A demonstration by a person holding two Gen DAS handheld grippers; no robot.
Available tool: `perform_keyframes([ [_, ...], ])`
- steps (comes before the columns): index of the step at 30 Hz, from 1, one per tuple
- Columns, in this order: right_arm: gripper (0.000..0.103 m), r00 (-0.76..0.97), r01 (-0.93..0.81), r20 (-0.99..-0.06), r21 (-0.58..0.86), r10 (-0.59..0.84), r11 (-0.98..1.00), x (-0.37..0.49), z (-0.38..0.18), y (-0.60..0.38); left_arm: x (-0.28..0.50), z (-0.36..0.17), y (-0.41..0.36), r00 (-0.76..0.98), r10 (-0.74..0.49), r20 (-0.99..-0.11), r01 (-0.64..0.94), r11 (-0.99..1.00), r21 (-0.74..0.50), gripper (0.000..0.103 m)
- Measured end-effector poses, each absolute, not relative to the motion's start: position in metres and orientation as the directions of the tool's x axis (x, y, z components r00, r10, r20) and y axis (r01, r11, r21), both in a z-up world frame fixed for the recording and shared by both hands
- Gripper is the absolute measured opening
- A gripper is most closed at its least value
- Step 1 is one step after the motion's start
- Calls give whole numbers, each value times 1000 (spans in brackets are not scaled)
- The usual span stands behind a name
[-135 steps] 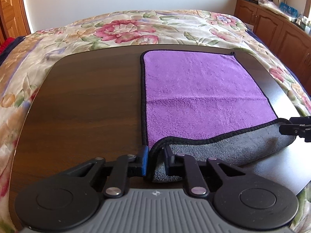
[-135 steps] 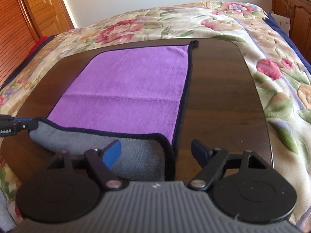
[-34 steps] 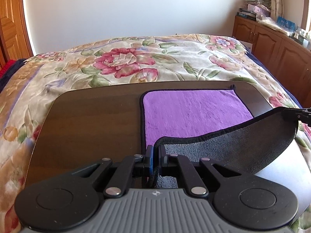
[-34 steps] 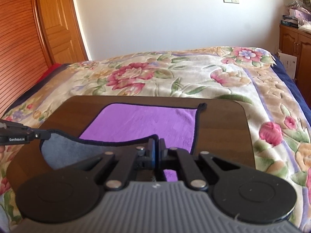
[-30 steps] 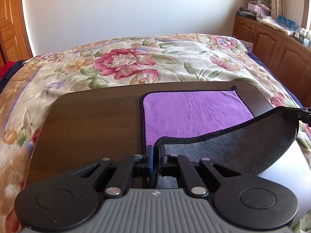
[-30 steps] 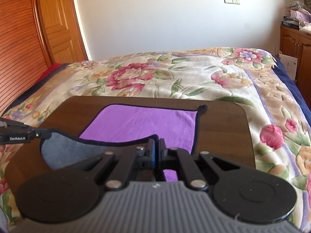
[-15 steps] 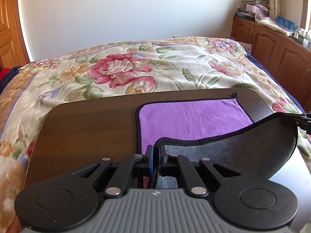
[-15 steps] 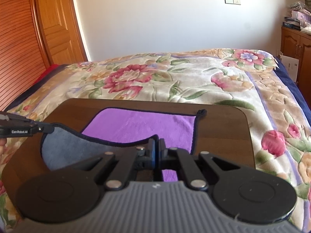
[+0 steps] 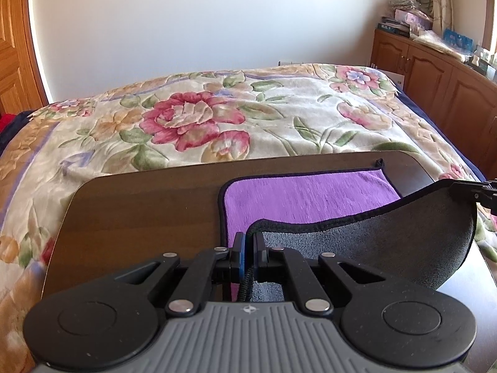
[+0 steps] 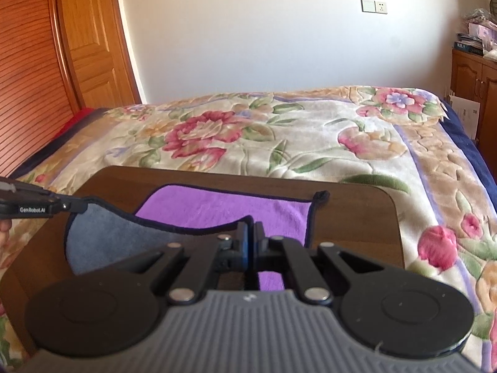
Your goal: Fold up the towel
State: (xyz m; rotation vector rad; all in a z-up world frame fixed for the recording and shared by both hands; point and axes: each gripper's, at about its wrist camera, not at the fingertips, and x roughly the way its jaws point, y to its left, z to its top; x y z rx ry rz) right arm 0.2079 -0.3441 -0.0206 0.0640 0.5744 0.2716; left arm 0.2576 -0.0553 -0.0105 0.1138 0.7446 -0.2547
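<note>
A towel, purple on top point(image 9: 304, 195) and grey underneath point(image 9: 388, 248), lies on a dark wooden table point(image 9: 139, 211). My left gripper point(image 9: 248, 242) is shut on the towel's near left corner. My right gripper point(image 10: 251, 233) is shut on the near right corner. Both hold the near edge lifted above the table, so the grey underside hangs in a curve between them. The far part of the towel point(image 10: 223, 208) lies flat. The right gripper shows at the right edge of the left wrist view point(image 9: 484, 189); the left gripper shows at the left edge of the right wrist view point(image 10: 43, 206).
The table stands over a bed with a floral blanket point(image 9: 192, 118). Wooden cabinets point(image 9: 435, 87) with clutter on top stand at the right. A wooden door point(image 10: 90, 40) and slatted panels are at the left. A white wall is behind.
Both grippers have closed on the towel's near corners, lifted the near edge and carried it forward over the flat part. Less purple surface shows now.
</note>
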Motion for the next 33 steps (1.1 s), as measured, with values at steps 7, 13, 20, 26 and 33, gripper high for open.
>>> perform_keyframes([
  [7,3,809,-246,-520,123,273,961,217,-18,-343,267,-8,-58,710,-186,-679,272,962,20,6],
  [13,3,812,-249,-516,117,273,961,225,-19,-344,277,-6,-61,713,-187,-676,272,962,21,6],
  [20,3,816,-245,-511,120,272,962,236,-22,-350,290,-8,-66,716,-189,-672,270,963,18,6],
  [26,3,820,-247,-504,119,273,962,246,-25,-353,300,-11,-67,718,-188,-671,268,963,17,6],
  [33,3,819,-254,-504,109,274,961,253,-30,-354,316,-18,-66,717,-185,-672,256,967,7,6],
])
